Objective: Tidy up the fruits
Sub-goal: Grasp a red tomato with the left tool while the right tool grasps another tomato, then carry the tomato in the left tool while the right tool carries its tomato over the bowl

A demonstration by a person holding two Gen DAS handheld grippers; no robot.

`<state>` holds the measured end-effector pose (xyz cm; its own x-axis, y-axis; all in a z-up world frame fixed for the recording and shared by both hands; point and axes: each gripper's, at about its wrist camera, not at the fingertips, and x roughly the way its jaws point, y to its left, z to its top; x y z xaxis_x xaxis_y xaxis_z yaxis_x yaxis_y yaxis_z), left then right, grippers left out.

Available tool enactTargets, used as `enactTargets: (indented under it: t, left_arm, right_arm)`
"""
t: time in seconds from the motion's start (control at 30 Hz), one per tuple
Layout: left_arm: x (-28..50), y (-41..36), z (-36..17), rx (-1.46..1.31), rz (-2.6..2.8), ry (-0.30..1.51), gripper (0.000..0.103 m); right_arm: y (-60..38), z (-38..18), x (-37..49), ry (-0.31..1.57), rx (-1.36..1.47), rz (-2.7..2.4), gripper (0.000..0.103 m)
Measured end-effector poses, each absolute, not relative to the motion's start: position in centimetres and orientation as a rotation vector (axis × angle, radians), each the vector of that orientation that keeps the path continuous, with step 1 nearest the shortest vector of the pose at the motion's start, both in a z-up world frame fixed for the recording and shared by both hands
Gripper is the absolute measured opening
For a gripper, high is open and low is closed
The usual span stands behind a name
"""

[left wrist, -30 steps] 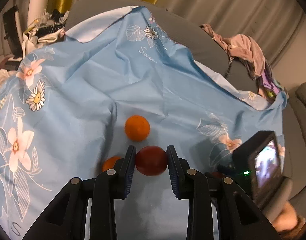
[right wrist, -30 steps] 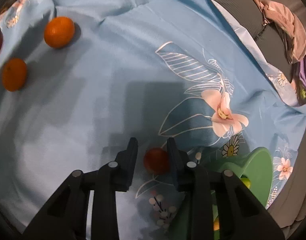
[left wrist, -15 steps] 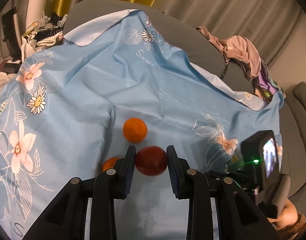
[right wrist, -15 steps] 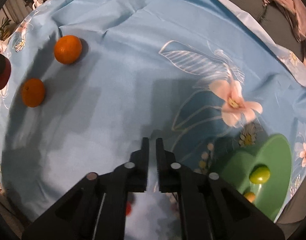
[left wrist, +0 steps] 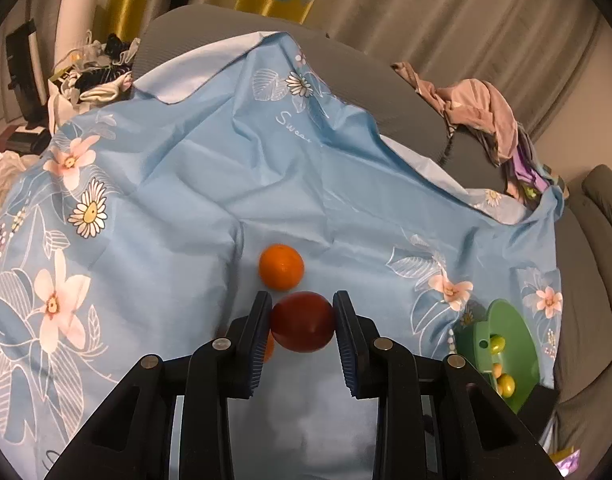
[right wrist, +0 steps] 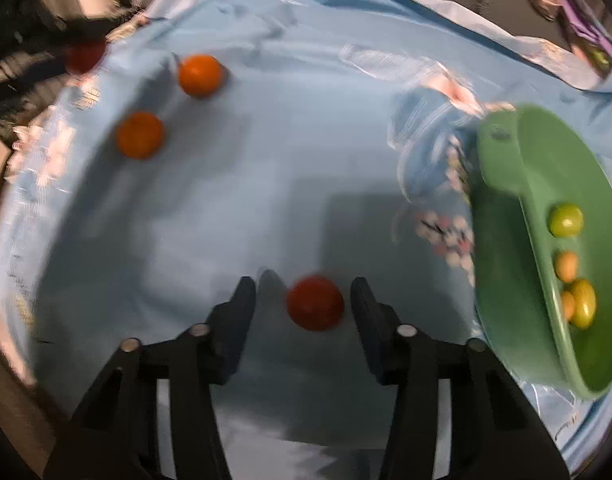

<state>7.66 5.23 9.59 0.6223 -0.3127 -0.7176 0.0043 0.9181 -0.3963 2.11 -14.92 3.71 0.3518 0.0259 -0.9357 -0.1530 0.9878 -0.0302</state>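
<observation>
My left gripper [left wrist: 302, 322] is shut on a dark red fruit [left wrist: 302, 322], held above the blue flowered cloth [left wrist: 177, 184]. An orange [left wrist: 281, 266] lies just beyond it, and a second orange [left wrist: 269, 347] peeks out behind the left finger. My right gripper [right wrist: 303, 300] is open, with a small red fruit [right wrist: 314, 302] lying on the cloth between its fingers. Both oranges [right wrist: 199, 75] [right wrist: 139, 134] show far left in the right wrist view. A green bowl [right wrist: 502, 200] at right holds several small green and yellow fruits [right wrist: 566, 220]; it also shows in the left wrist view [left wrist: 518, 336].
The cloth covers a grey sofa [left wrist: 406, 92]. A heap of clothes [left wrist: 482, 112] lies on the backrest at right. Clutter and bags [left wrist: 93, 72] stand at back left. Curtains hang behind.
My right gripper was around the small red fruit, then shut empty half a second ago, and now stands open with the fruit between its fingers, nearer the green bowl. The left gripper keeps its hold.
</observation>
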Motion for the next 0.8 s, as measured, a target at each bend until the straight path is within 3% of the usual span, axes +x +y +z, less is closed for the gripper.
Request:
enactTargets:
  t: [0.1,0.3,0.6,0.8]
  left_arm:
    - [7.8,5.0,9.5,-0.372,-0.185,0.892,0.031]
    - [7.6,4.2,9.8,-0.351,-0.206,0.886,0.031]
    - [5.4,1.1,12.6,-0.311,-0.318,0.806,0.031]
    - [3.7,-2.2,14.1,-0.242,-0.383,0.752,0.031]
  right_arm:
    - [-15.2,3.4,2.0,1.180,-0.114,0.109,0.029]
    - [-15.3,4.5,3.4,1.133,-0.035,0.173,0.029]
    - [-15.7,12.2,6.0,0.874,0.061,0.182,0.029]
    - [-19.3,13.8,4.1,0.778,0.116,0.107,0.029]
